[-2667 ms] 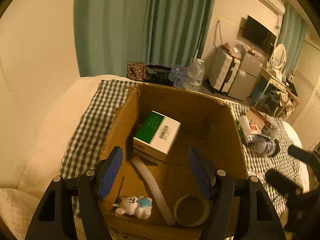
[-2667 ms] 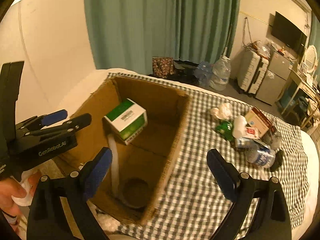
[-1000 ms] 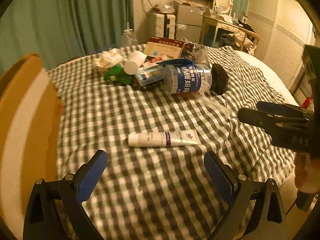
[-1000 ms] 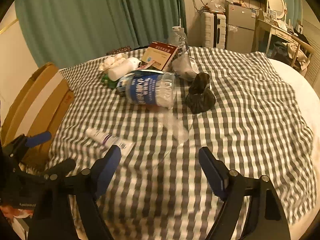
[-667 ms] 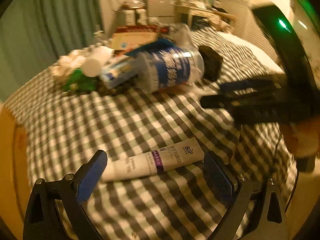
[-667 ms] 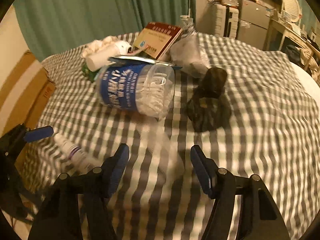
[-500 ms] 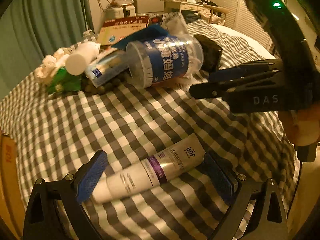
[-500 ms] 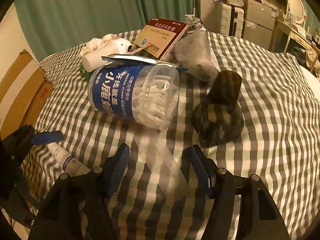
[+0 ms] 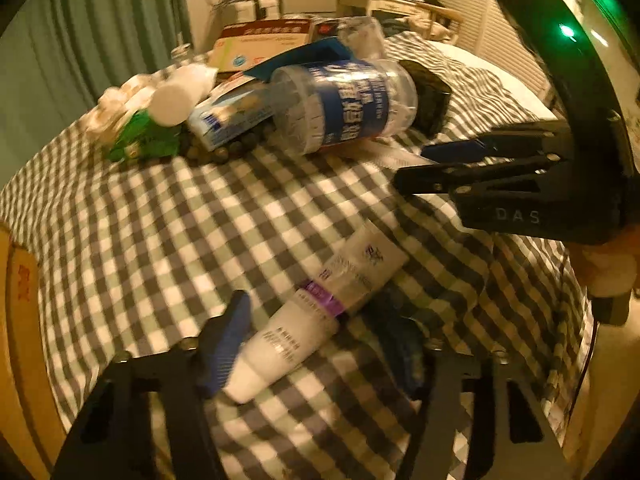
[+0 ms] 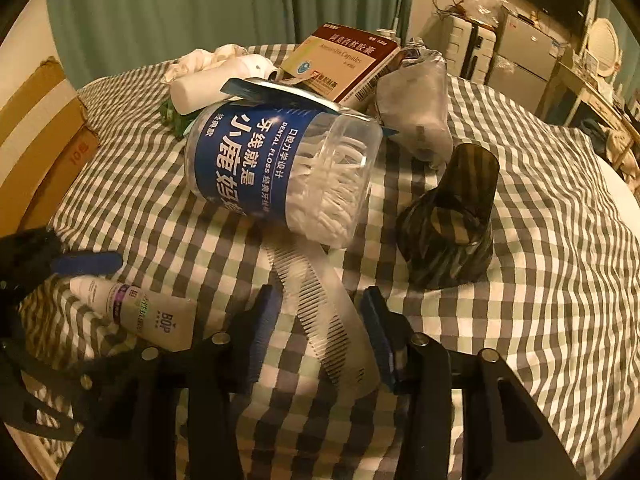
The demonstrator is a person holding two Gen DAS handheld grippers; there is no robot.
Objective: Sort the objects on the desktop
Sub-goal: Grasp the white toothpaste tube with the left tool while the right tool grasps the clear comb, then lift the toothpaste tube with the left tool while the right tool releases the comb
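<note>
A white cream tube with a purple band point(image 9: 320, 312) lies slanted on the checked cloth point(image 9: 160, 240). My left gripper point(image 9: 316, 344) straddles it, jaws closing, and no firm pinch shows. A clear plastic comb point(image 10: 324, 312) lies just below a toppled floss-pick jar point(image 10: 280, 168). It sits between the closing jaws of my right gripper point(image 10: 322, 328), whose pads stand close beside it. The right gripper point(image 9: 480, 168) also shows in the left wrist view. In the right wrist view the left gripper point(image 10: 80, 260) sits over the tube point(image 10: 152, 316).
A pile sits at the far side: a medicine box point(image 10: 344, 60), a white bottle point(image 10: 212, 80), a grey pouch point(image 10: 416, 112) and a green item point(image 9: 140, 140). A dark funnel-shaped cup point(image 10: 448, 232) stands right of the comb. A cardboard box point(image 10: 36, 128) borders the left edge.
Both grippers left the cardboard box, swung over the cloth and sank. The left jaws have narrowed around the tube, the right jaws around the comb.
</note>
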